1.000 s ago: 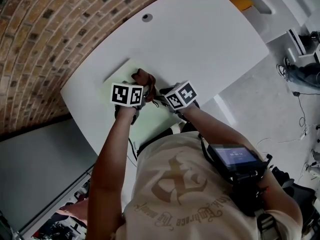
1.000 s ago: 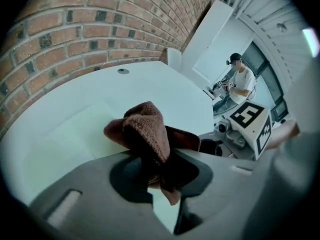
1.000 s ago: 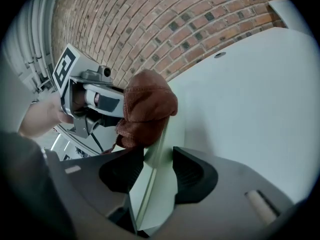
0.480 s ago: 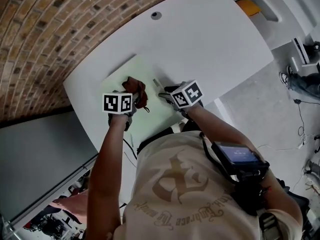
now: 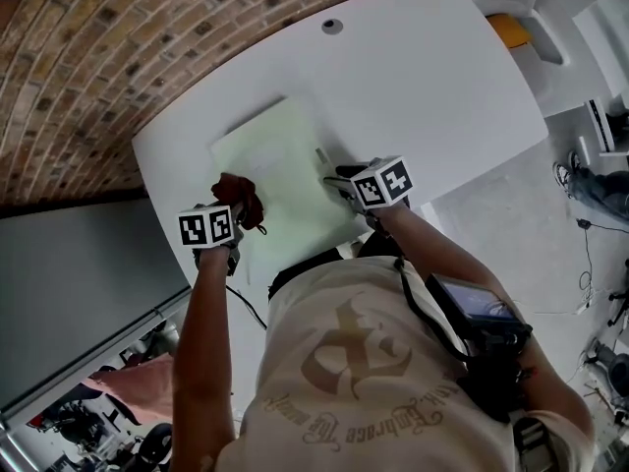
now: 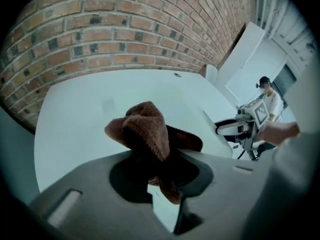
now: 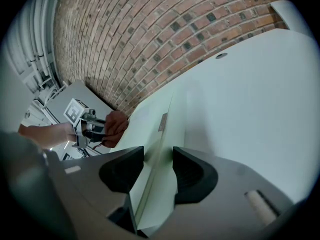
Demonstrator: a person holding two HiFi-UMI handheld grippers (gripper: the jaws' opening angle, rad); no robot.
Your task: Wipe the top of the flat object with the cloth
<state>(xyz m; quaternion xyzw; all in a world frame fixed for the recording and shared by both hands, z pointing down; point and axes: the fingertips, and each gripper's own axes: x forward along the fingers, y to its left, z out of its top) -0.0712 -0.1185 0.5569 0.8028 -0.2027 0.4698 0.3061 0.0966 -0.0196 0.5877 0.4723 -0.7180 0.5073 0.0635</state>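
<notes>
I judge the wipe partway done.
My left tongs [image 6: 162, 166] clamp the cloth [image 6: 145, 129] at the flat object's [image 5: 280, 160] edge; right tongs [image 7: 159, 164] gape astride it.

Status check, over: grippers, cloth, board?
Left gripper shut on brown cloth, at the board's near-left edge. Right gripper open, jaws astride the board's right edge. Nothing else on the board.
</notes>
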